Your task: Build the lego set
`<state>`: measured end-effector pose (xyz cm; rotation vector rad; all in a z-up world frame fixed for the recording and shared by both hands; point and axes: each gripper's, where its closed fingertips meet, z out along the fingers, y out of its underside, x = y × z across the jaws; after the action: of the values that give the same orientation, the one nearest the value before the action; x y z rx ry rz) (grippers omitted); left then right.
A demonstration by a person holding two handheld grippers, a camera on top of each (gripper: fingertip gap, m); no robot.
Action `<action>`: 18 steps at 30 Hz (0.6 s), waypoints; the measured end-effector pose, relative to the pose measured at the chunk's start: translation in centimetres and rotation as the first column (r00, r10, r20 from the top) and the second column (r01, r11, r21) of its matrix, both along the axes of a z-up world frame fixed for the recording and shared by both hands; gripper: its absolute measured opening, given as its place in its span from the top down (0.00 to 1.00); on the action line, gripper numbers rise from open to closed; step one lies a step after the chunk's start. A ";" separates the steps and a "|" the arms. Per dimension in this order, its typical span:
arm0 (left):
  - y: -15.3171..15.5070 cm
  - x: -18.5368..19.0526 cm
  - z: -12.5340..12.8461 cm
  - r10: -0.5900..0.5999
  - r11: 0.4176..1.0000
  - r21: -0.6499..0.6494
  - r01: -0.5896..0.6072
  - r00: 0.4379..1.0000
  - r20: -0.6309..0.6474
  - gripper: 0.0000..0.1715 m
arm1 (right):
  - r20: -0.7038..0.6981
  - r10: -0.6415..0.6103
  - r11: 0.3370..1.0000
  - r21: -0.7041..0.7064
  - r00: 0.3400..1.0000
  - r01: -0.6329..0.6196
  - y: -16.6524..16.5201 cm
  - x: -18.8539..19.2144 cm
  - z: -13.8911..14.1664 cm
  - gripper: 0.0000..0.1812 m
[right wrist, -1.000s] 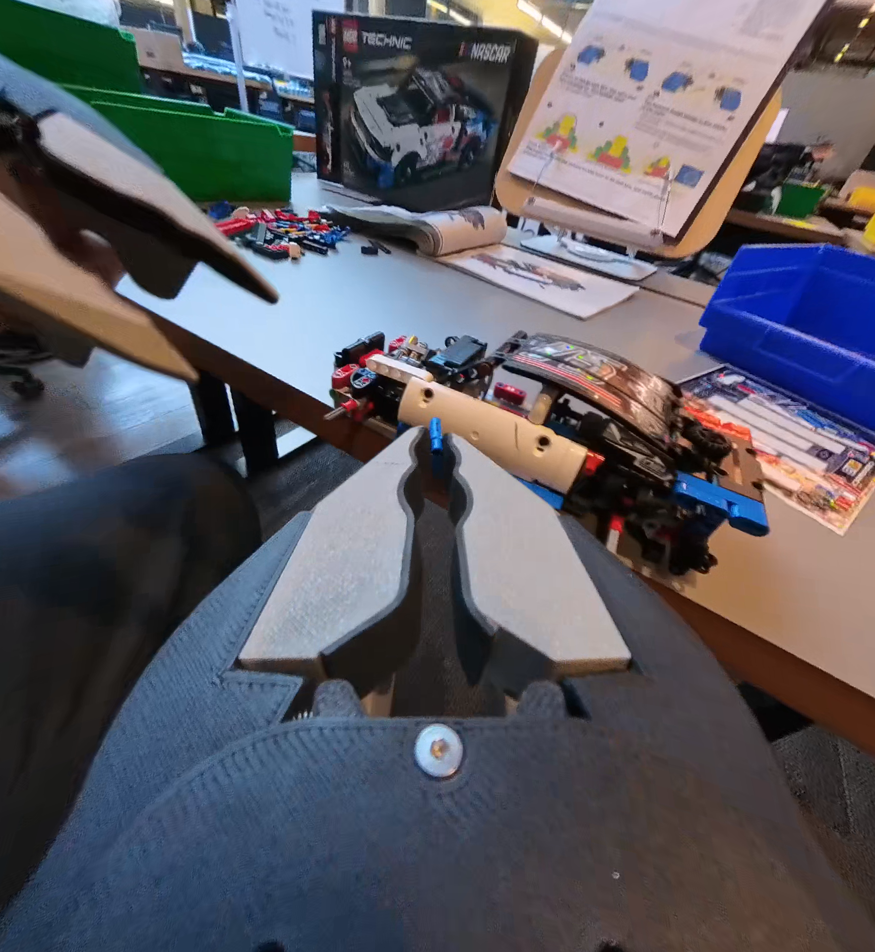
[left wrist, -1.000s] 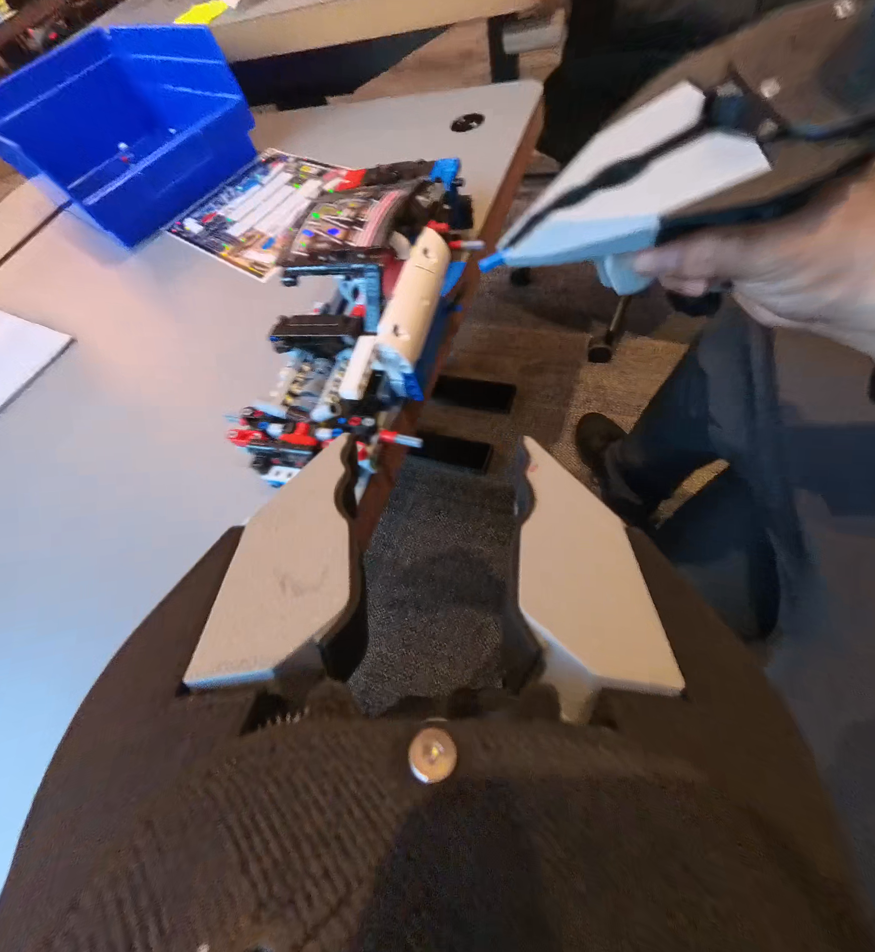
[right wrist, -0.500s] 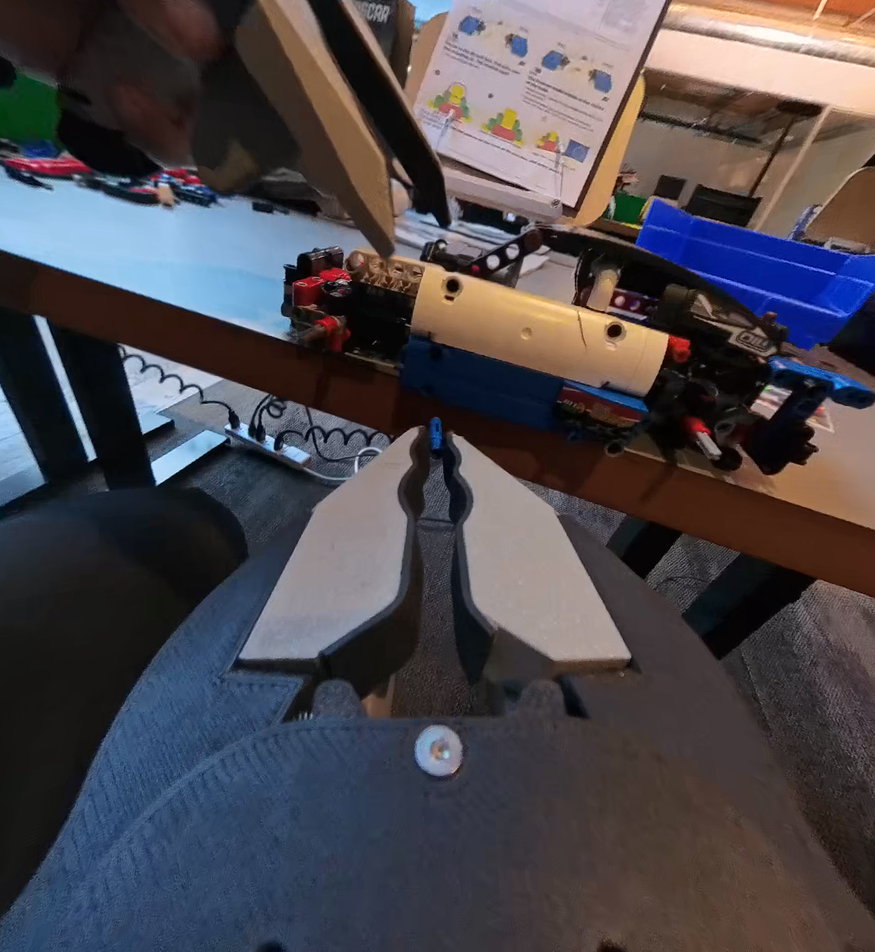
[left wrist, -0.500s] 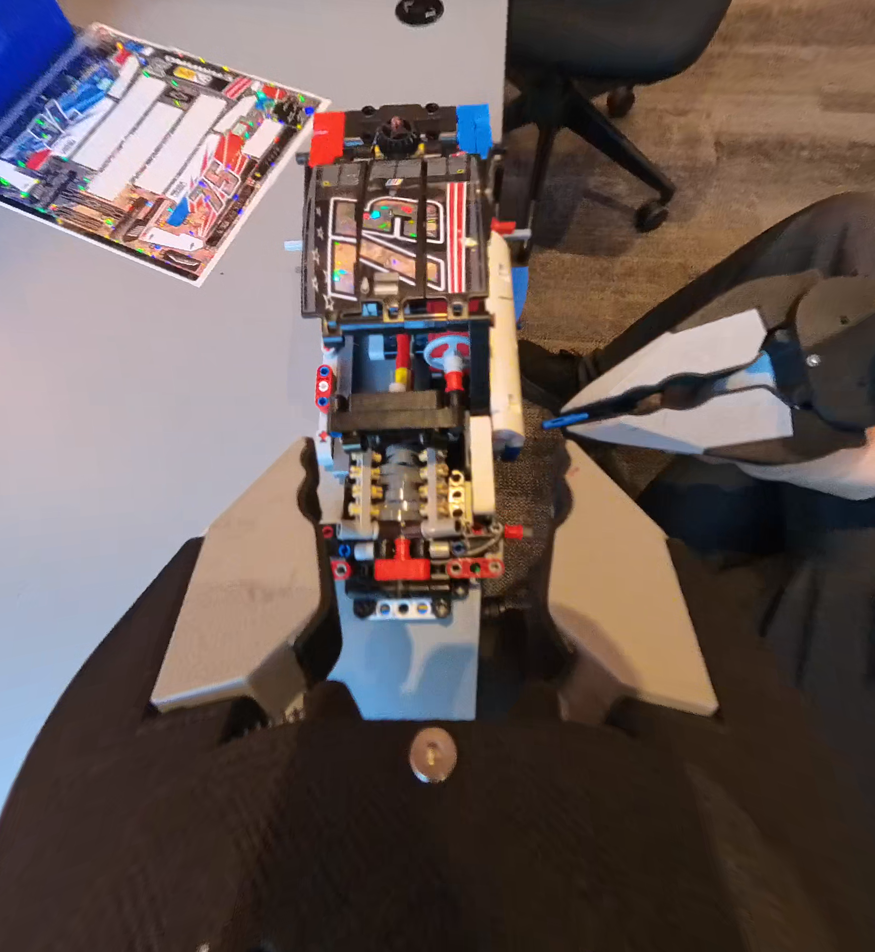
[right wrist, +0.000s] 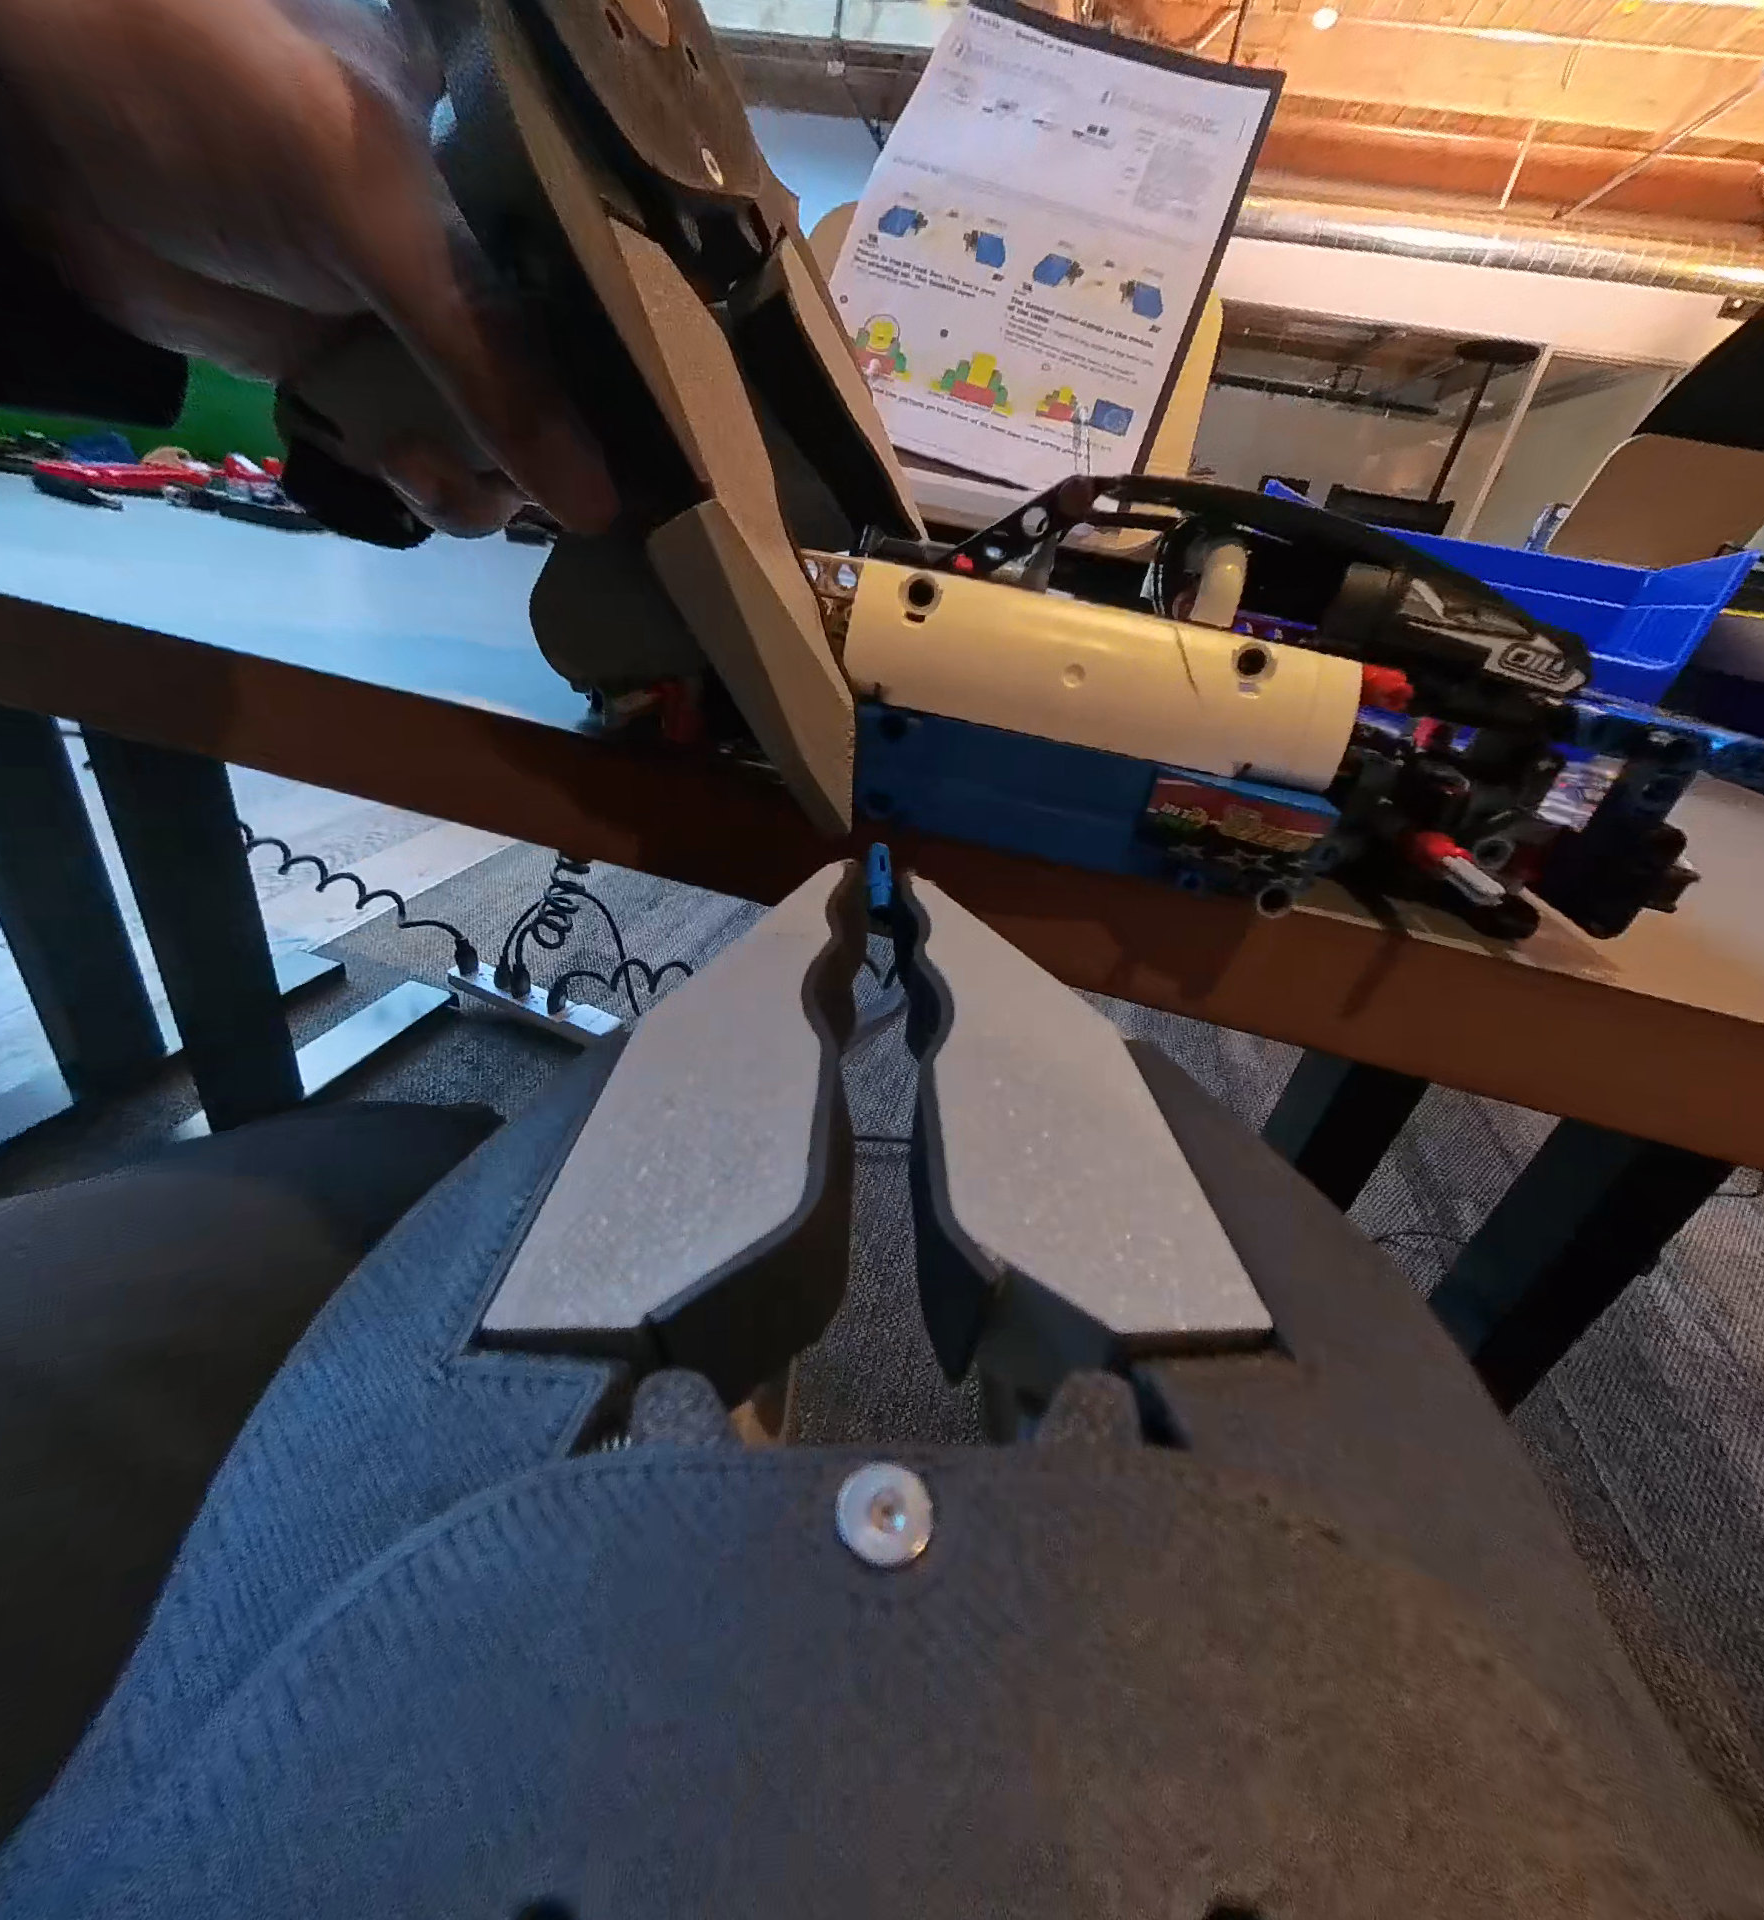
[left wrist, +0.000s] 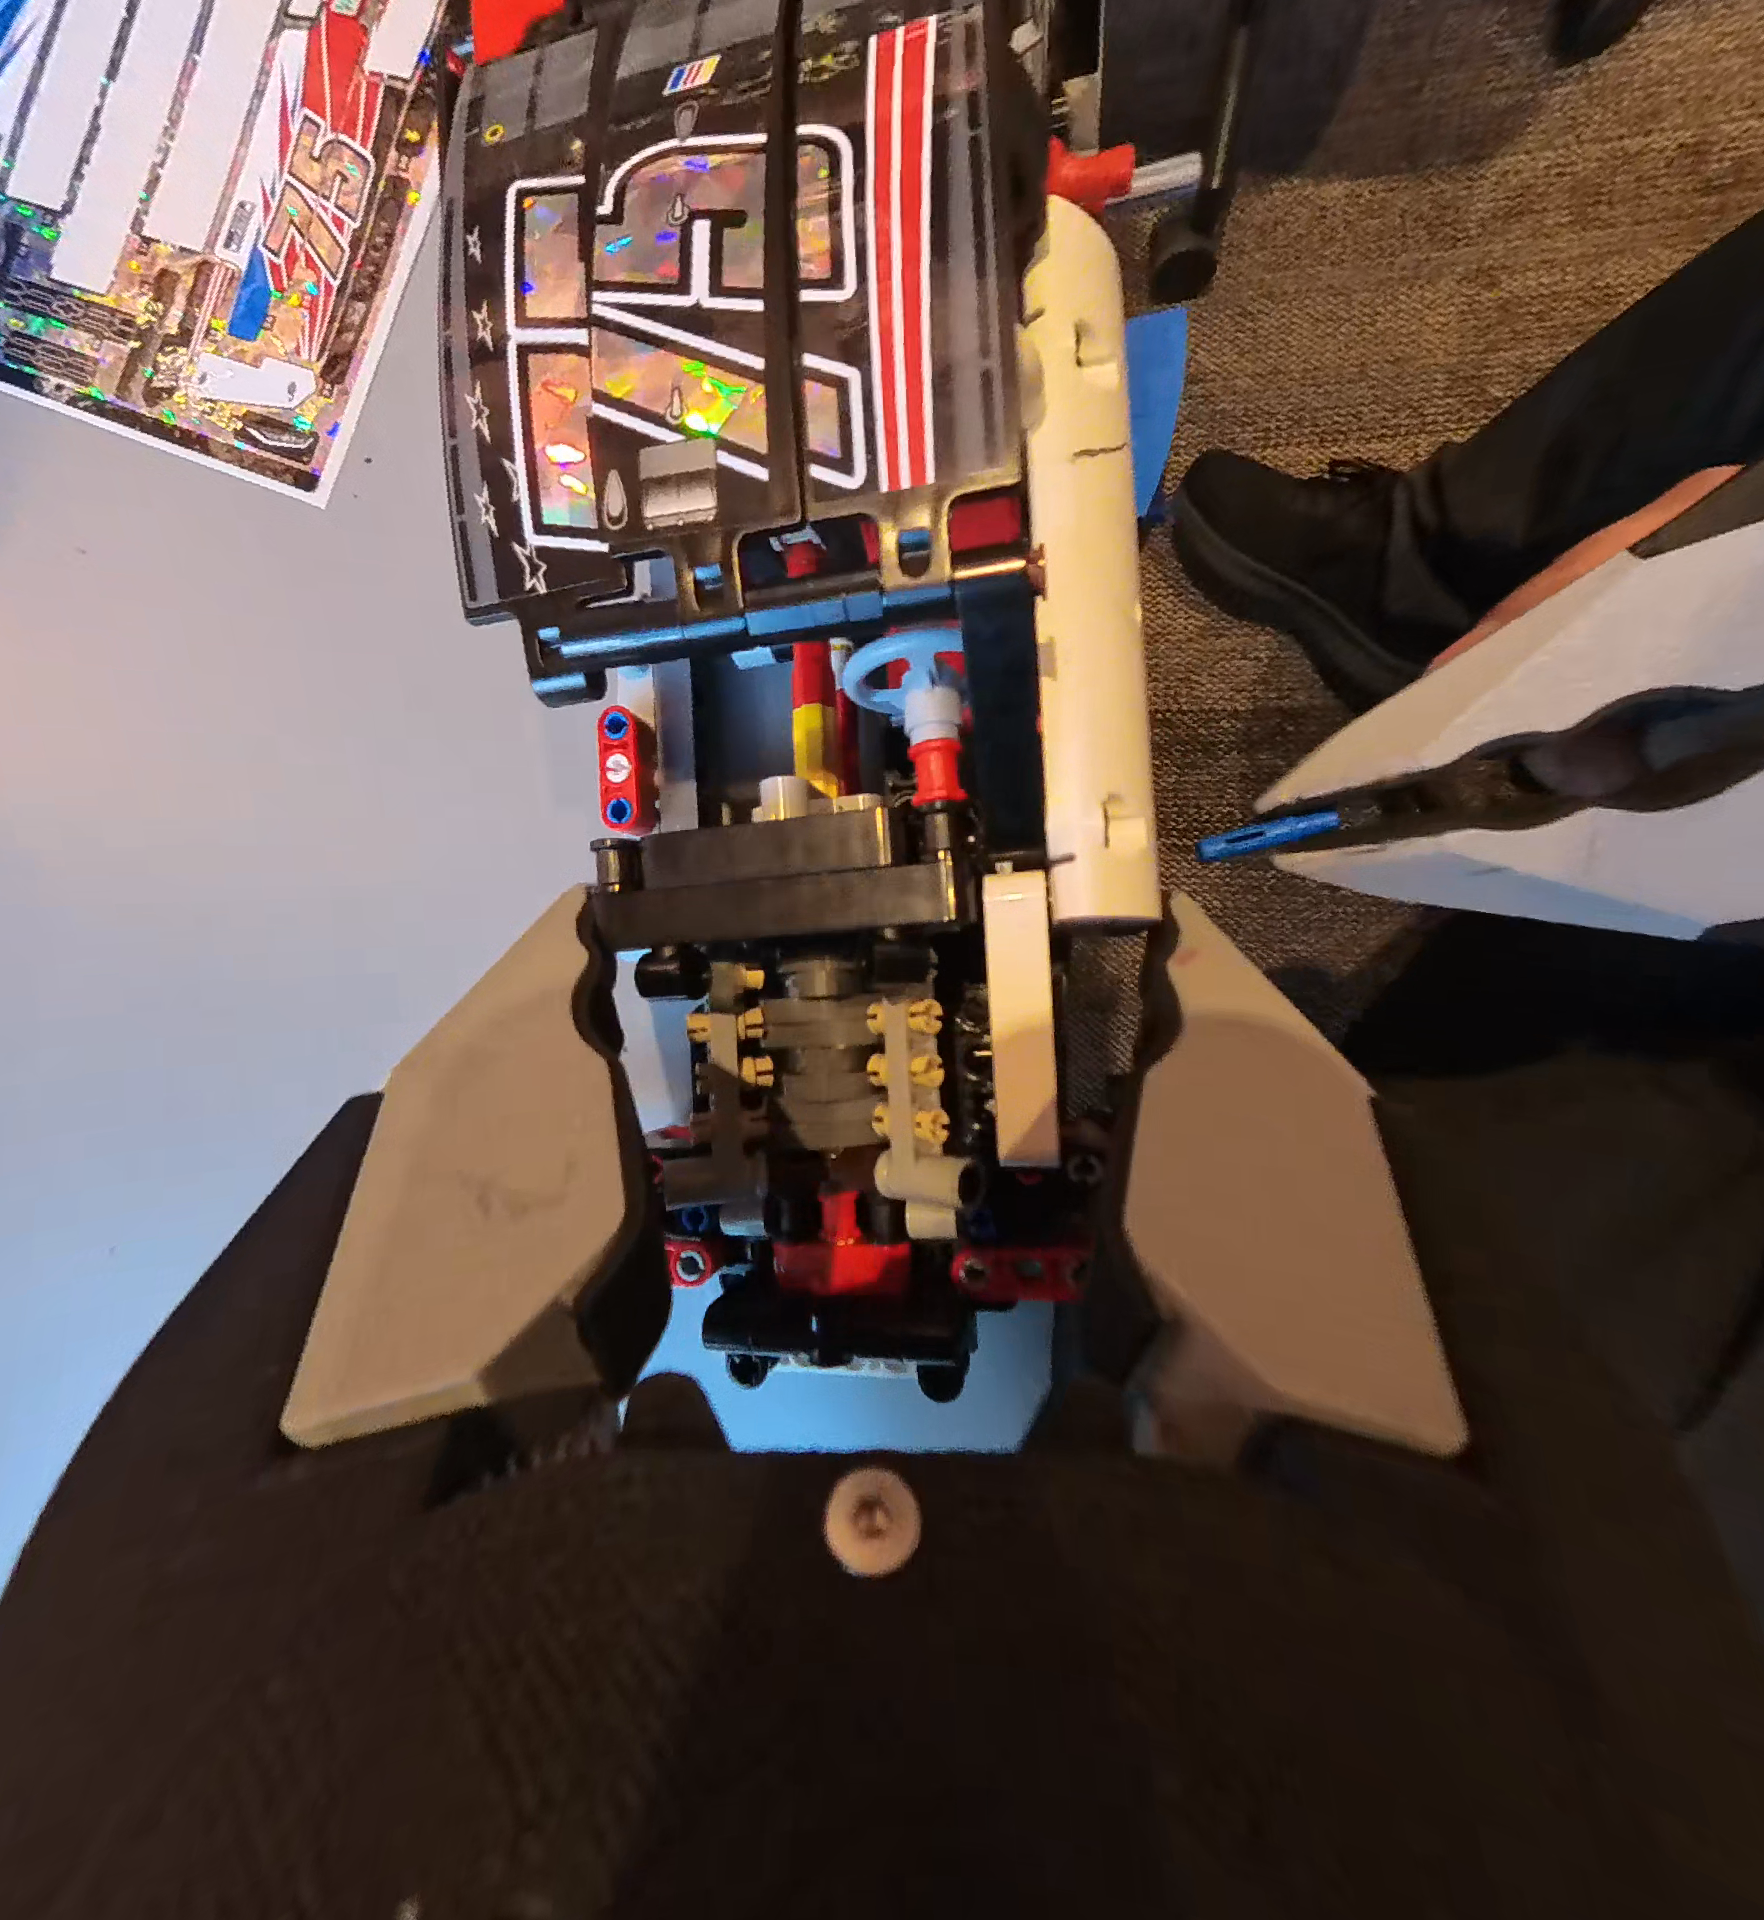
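Model: lego car (left wrist: pixel 805 727) lies along the tabletop (left wrist: pixel 182 831) edge nearest the person; chassis, engine, roof and white side panel are fitted.
Left gripper (left wrist: pixel 873 997): fingers spread, straddling the car's engine end; contact cannot be told.
Right gripper (right wrist: pixel 878 894): closed on a blue pin (right wrist: pixel 877 878), just beside the blue side beam.
Remaining: pin not yet inserted; loose parts (right wrist: pixel 130 478) lie at the far edge.

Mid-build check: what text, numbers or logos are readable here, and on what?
I won't quote writing; here is what bears it.
Black roof panel of the lego car: large holographic number.
Sticker sheet beside it: numbers, logos.
Propped white instruction page: too small.
Blue side panel sticker: blurred.
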<state>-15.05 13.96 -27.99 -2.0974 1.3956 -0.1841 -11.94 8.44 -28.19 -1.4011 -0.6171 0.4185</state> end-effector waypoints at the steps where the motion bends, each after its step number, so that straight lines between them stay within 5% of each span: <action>1: -0.1 -0.1 0.0 0.002 1.000 0.004 -0.002 1.000 -0.003 0.42 | -0.004 0.000 1.000 0.004 1.000 0.000 0.0 0.0 0.0 0.99; 18: -0.6 0.7 0.1 0.021 0.999 0.035 -0.023 0.999 0.035 0.44 | -0.047 -0.004 1.000 0.008 0.999 0.004 0.4 0.2 0.7 0.98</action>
<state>-14.32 13.33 -27.93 -2.0705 1.3457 -0.1842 -11.78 8.89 -27.52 -1.3808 -0.5772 0.4444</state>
